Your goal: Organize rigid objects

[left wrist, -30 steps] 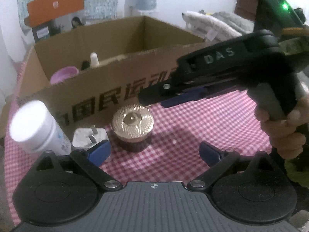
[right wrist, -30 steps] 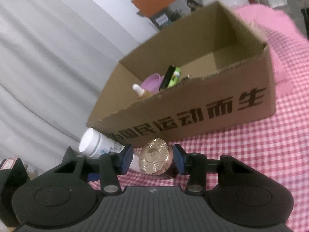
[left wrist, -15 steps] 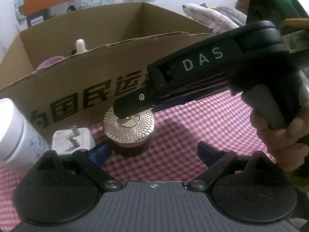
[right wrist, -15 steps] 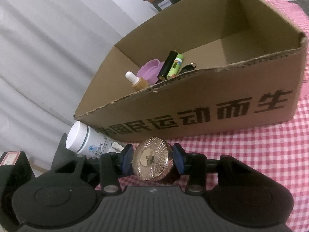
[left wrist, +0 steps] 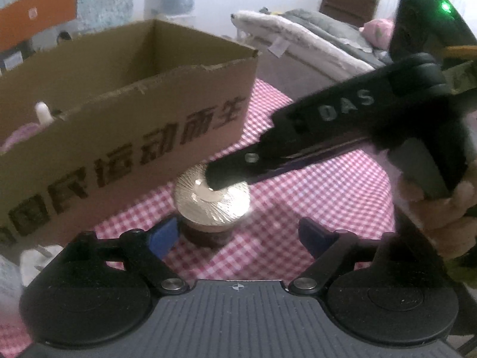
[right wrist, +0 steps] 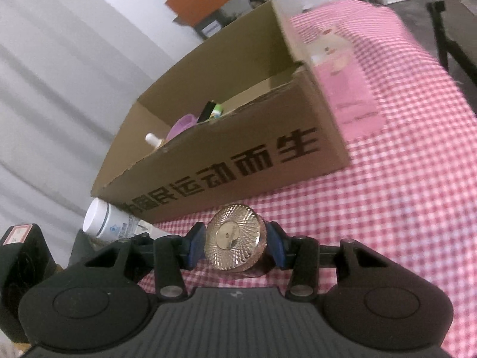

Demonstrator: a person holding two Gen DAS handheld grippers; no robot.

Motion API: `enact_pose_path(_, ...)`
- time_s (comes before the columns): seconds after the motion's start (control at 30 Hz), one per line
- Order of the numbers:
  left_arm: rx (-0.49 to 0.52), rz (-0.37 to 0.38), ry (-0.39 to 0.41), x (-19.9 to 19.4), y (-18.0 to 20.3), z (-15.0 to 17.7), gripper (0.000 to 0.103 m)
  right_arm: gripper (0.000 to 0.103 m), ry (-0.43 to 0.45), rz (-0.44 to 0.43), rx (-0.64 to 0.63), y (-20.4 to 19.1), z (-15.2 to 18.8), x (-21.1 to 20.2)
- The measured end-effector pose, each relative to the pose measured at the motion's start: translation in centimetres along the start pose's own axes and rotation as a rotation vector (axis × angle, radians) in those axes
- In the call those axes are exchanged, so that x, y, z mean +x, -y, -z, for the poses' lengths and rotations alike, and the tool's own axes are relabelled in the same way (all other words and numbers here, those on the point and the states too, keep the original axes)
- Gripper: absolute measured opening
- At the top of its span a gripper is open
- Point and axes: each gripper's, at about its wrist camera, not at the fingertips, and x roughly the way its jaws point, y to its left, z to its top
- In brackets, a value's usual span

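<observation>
Left view: my left gripper [left wrist: 237,235] is spread and empty, the gold-lidded jar [left wrist: 212,201] at frame centre. Right view: my right gripper [right wrist: 235,247] pinches the jar low-centre; next I'd lift it over the cardboard box [right wrist: 238,161] wall.

The right gripper [right wrist: 235,246] has its jaws closed on the gold-lidded jar [right wrist: 234,249]; a hand [left wrist: 441,217] grips its handle. The left gripper [left wrist: 238,235] hangs with jaws spread wide.

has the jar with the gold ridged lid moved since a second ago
Cannot tell. The gold-lidded jar, gripped by the right gripper, sits before the cardboard box throughout; both cameras shifted.
</observation>
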Motion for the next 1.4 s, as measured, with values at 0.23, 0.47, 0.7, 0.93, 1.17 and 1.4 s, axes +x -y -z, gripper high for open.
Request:
enact_pose_path(0.23, 0.108, -0.153, -0.015, 1.3, 0.8, -0.7, 0.08, 0.048, 0.005, -0.007, 0.009, 0.4, 0.2, -0.1)
enact_pose_path(0.47, 0.068, -0.127, -0.042, 2.3, -0.2, -1.3, 0.055, 0.047, 0.014, 0.001, 0.015, 0.3, 0.3, 1.0)
enact_pose_path(0.7, 0.052, -0.122, -0.059, 1.8, 0.0, -1.1, 0.055, 0.043, 0.01, -0.005, 0.02, 0.5, 0.7, 0.7)
enact_pose_path(0.93, 0.048, -0.131, -0.071, 2.1, 0.2, -1.8, 0.056, 0.043, 0.003, 0.004, 0.038, 0.8, 0.9, 1.0)
enact_pose_path(1.17, 0.046, -0.14, -0.067, 2.5, 0.3, -2.0, 0.056, 0.043, 0.015, -0.015, 0.057, 1.3, 0.8, 1.3)
enact_pose_path(1.4, 0.037, -0.14, -0.066, 2.5, 0.1, -2.0, 0.056, 0.043, 0.022, -0.012, 0.048, 1.1, 1.0, 1.3)
